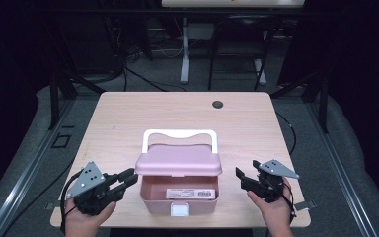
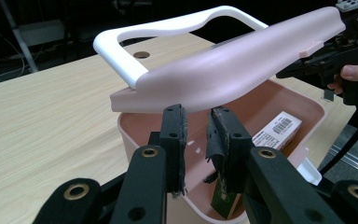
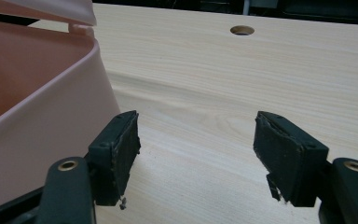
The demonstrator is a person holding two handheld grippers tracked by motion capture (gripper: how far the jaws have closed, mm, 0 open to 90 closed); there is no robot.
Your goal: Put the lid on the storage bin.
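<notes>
Matt pink plastic box (image 1: pixel 179 197); wood-grain table (image 1: pixel 128 118)

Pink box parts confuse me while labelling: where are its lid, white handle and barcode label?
lid (image 1: pixel 178 162): high view, middle of top.
white handle (image 1: pixel 179 133): high view, top bar.
barcode label (image 1: pixel 190 193): high view, label's middle.

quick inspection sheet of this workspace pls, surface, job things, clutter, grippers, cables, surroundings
surface: light wood table, a round hole near its far edge.
job's things: pink box at the near edge, its pink lid raised, open toward the person, white handle on top; a barcode label inside; a white latch at the front.
clutter: nothing seen.
grippers: left gripper beside the box's left end, jaws a narrow gap apart, nothing between them; right gripper right of the box, jaws wide, nothing between.
cables: black cable at the right gripper; more on the floor.
surroundings: dark room, another table's white leg beyond.
</notes>
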